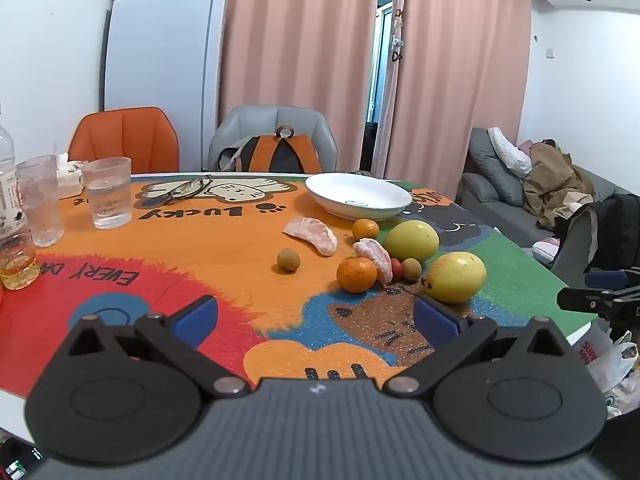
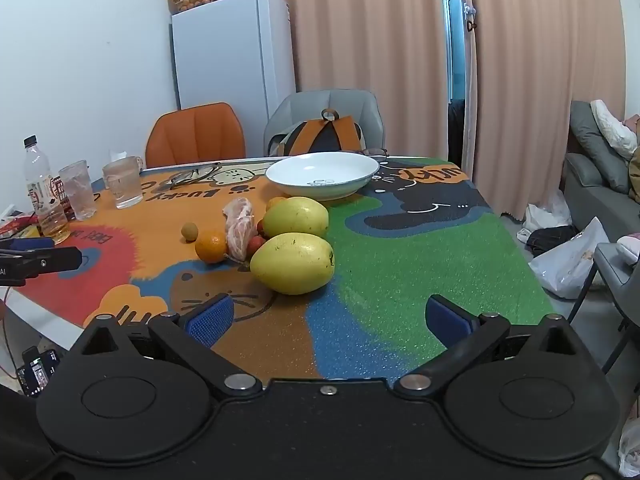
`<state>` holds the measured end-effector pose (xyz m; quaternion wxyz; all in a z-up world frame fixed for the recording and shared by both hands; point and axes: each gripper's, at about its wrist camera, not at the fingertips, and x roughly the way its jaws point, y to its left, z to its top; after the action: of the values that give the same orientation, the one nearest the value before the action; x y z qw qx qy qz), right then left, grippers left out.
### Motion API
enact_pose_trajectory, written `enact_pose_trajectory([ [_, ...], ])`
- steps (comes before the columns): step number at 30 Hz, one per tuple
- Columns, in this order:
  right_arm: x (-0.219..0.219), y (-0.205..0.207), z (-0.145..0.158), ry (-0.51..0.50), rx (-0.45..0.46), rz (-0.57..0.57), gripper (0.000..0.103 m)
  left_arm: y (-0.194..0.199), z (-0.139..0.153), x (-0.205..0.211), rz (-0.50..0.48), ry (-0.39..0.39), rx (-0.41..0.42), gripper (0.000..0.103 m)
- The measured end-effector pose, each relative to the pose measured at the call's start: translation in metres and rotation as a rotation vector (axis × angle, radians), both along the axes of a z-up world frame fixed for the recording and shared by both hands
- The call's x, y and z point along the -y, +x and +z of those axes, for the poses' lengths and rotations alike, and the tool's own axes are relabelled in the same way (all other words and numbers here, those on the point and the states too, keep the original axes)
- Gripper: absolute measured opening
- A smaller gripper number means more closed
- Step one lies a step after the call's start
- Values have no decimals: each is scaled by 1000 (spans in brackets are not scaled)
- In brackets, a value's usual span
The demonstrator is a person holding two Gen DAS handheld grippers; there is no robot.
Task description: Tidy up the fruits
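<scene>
Home dining room, fridge point(image 1: 160, 52), sofa point(image 1: 504, 196), curtains point(image 1: 300, 40)

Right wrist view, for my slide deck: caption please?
Open right hand-held gripper faces two yellow fruits, oranges and an empty white bowl.

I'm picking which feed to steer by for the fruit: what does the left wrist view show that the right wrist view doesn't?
Only the left wrist view shows two separate peeled segments and the far small orange whole; the right gripper shows only as a tip at the frame's edge.

Only the right wrist view shows the bottle up to its cap and a phone below the table edge.

Both show the empty white plate, two yellow-green fruits, the near orange, a small brown fruit, two glasses, and open, empty grippers: left gripper, right gripper.
</scene>
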<state>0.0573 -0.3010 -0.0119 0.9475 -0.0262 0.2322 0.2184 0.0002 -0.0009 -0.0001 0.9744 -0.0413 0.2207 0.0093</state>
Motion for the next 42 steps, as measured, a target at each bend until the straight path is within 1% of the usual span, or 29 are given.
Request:
enact_pose_trajectory([
  [4, -2, 0, -2, 3, -11, -2, 103, 1, 0, 2, -15, 5, 2, 103],
  [8, 0, -1, 1, 2, -16, -1, 103, 3, 0, 4, -18, 7, 5, 103],
  [9, 1, -1, 3, 4, -17, 0, 103, -1, 0, 1, 17, -1, 8, 103],
  [16, 0, 0, 0, 7, -10, -1, 103, -1, 4, -4, 12, -5, 2, 103],
  [42, -2, 0, -1, -9, -12, 3, 103, -1, -1, -3, 11, -6, -6, 103],
])
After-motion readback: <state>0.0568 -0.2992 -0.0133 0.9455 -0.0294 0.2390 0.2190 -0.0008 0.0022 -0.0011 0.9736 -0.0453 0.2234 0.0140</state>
